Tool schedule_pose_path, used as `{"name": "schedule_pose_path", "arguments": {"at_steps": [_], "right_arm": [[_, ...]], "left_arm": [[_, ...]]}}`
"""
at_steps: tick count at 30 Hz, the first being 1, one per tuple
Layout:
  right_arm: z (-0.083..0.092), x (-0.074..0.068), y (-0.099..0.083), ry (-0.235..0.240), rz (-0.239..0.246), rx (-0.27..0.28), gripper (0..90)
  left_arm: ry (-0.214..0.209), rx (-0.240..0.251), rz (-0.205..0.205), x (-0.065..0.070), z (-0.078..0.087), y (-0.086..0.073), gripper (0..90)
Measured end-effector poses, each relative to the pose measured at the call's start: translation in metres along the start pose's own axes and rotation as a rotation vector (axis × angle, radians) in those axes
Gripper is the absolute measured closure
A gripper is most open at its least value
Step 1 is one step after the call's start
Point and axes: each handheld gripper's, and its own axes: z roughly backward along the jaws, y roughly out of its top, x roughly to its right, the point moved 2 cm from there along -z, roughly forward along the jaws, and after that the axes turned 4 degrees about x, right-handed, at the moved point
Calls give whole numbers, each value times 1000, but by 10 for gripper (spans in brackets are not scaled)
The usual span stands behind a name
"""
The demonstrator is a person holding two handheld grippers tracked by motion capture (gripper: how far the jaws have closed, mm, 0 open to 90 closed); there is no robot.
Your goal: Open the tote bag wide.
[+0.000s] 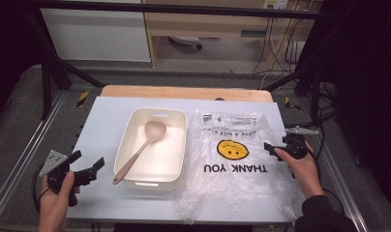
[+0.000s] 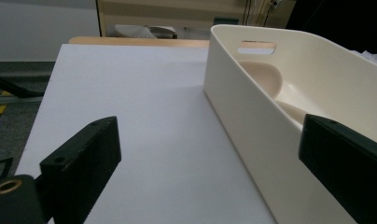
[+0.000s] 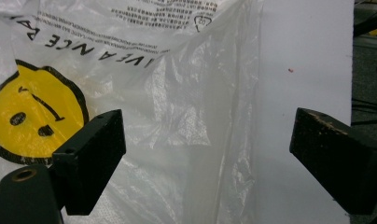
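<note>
The plastic bag (image 1: 234, 159) lies flat on the white table (image 1: 101, 121), just right of the tub (image 1: 152, 171), its smiley face up. My right tongs (image 1: 271, 148) hover over the bag's right edge with jaws wide, holding nothing. My left tongs (image 1: 89, 166) sit left of the tub, also wide. A spoon (image 1: 138, 150) rests inside the tub.

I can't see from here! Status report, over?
Left gripper open beside bin. Right gripper open over plastic bag. Spoon in bin. Nothing blocking.
</note>
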Motion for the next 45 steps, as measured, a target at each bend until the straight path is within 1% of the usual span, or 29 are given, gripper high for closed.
{"name": "schedule_pose_path", "arguments": {"at_steps": [2, 3, 5, 7, 10, 11, 12, 13, 14, 15, 16, 18, 20, 21, 22, 24, 25, 26, 27, 30, 33, 35, 37, 38, 39, 42, 43, 44, 45], "right_arm": [[-3, 2, -2, 4, 3, -16, 104], [-3, 2, -2, 4, 3, -16, 104], [-8, 5, -4, 7, -6, -28, 104], [-11, 6, -6, 13, -10, -35, 111], [-17, 7, -9, 19, -3, -57, 161], [-19, 6, -10, 19, 12, -59, 195], [-19, 5, -10, 23, 13, -58, 228], [-20, 3, -10, 29, 26, -59, 303], [-20, 3, -10, 29, 26, -59, 303], [-20, 2, -10, 30, 28, -55, 361], [-20, 2, -10, 35, 37, -59, 398], [-21, 2, -11, 44, 40, -63, 478], [-21, 2, -12, 56, 43, -67, 589], [-21, 2, -13, 63, 55, -62, 656], [-21, 3, -14, 70, 55, -61, 724], [-20, 4, -14, 96, 33, -59, 838], [-20, 5, -14, 101, 26, -57, 881], [-20, 6, -14, 99, 20, -50, 900], [-20, 7, -13, 98, 5, -43, 900], [-22, 12, -11, 60, -21, -28, 900], [-25, 22, -9, 17, -53, -11, 900], [-27, 27, -7, -7, -72, -3, 900], [-29, 32, -5, -29, -92, 6, 900], [-31, 35, -3, -44, -90, 7, 900], [-33, 37, -1, -58, -98, 5, 900], [-39, 44, 3, -80, -124, 6, 900], [-40, 45, 4, -78, -127, 10, 900], [-40, 45, 4, -73, -129, 12, 874], [-40, 44, 4, -69, -125, 19, 800]], "left_arm": [[6, -13, 3, -5, -1, -1, 59], [11, -19, 2, -6, -1, -2, 59], [12, -29, 8, -8, -3, -4, 61], [18, -40, -6, -7, -4, -5, 61], [21, -59, -5, -7, -6, -7, 62], [21, -62, -7, -8, -6, -7, 63], [22, -61, -2, -8, -6, -8, 63], [23, -61, 0, -8, -6, -8, 63], [24, -61, 0, -8, -6, -8, 63], [23, -63, -1, -8, -6, -8, 64], [23, -64, 2, -7, -6, -8, 64], [21, -71, 2, -7, -6, -9, 65], [21, -71, 1, -6, -6, -9, 65], [23, -73, -2, -6, -6, -9, 65], [24, -72, -2, -6, -6, -9, 65], [24, -72, 0, -6, -7, -10, 65], [26, -72, 4, -6, -7, -10, 65], [29, -75, -1, -6, -8, -10, 65], [29, -78, -1, -6, -9, -11, 68], [24, -84, -8, -4, -10, -11, 70], [27, -85, -14, -3, -10, -11, 68], [30, -84, -10, -3, -10, -11, 68], [28, -86, -13, -3, -10, -12, 69], [27, -87, -14, -2, -10, -12, 69], [27, -89, -20, -2, -10, -11, 69], [28, -95, -26, 0, -11, -12, 68], [27, -97, -27, 0, -11, -12, 68], [26, -98, -27, 0, -12, -12, 68], [28, -98, -27, 0, -12, -12, 68]]}}
